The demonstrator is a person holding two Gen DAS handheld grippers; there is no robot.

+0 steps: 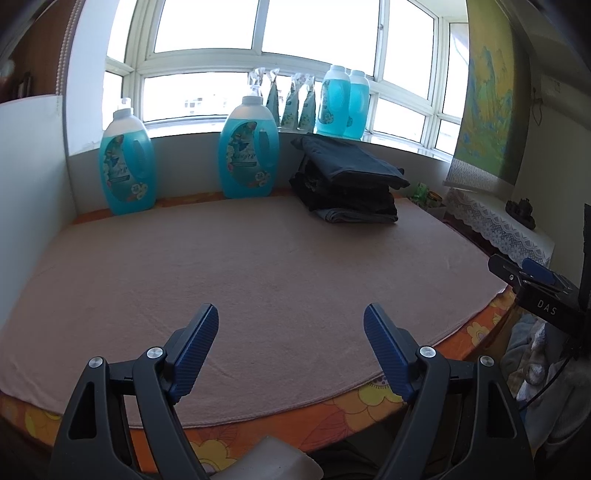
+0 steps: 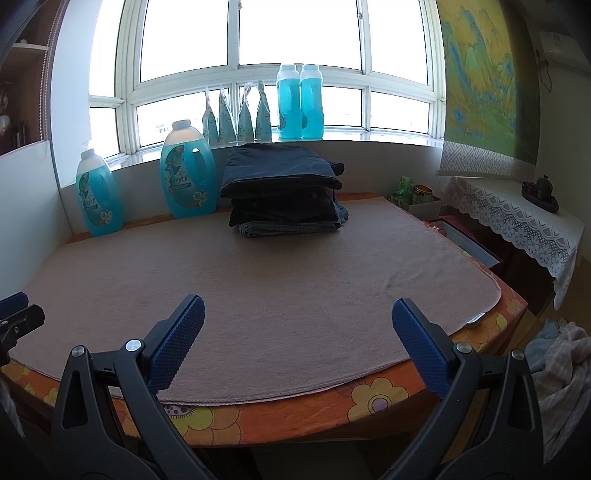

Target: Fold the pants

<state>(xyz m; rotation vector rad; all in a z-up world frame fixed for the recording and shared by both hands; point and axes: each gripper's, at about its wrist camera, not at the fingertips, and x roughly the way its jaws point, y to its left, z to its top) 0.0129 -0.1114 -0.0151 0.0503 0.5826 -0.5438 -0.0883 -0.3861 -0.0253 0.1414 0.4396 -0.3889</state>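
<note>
The left claw (image 1: 291, 314) hangs over the near edge of the counter (image 1: 332, 413), its blue-padded fingers (image 1: 195, 350) spread wide with nothing between them. The right claw (image 2: 297, 306) is likewise wide open and empty above the near edge. In the left wrist view the right claw shows at the far right edge, beyond the counter's corner; in the right wrist view a bit of the left claw shows at the far left edge. The two are well apart.

A pink towel (image 1: 240, 266) covers most of the counter, over an orange flowered cloth (image 2: 295, 410) that shows along the front edge. The towel's middle is bare.

The pants (image 2: 282, 184) lie folded in a stack at the back of the towel, near the wall under the window (image 2: 295, 33). The upper pieces are dark and the bottom one is grey-blue. The stack is well away from both claws.

Left of the stack, two large blue bottles (image 2: 186, 173) stand upright against the wall, one just beside the stack, the other (image 2: 98, 192) further left. On the windowsill above stand two more blue bottles (image 2: 300, 103) side by side, and a row of four pouches (image 2: 236, 118) to their left.

To the right of the counter, a lace-edged cloth (image 2: 517, 221) covers a side table, with a dark object (image 2: 541, 190) on it. A painted scroll (image 2: 480, 81) hangs on the wall above.
</note>
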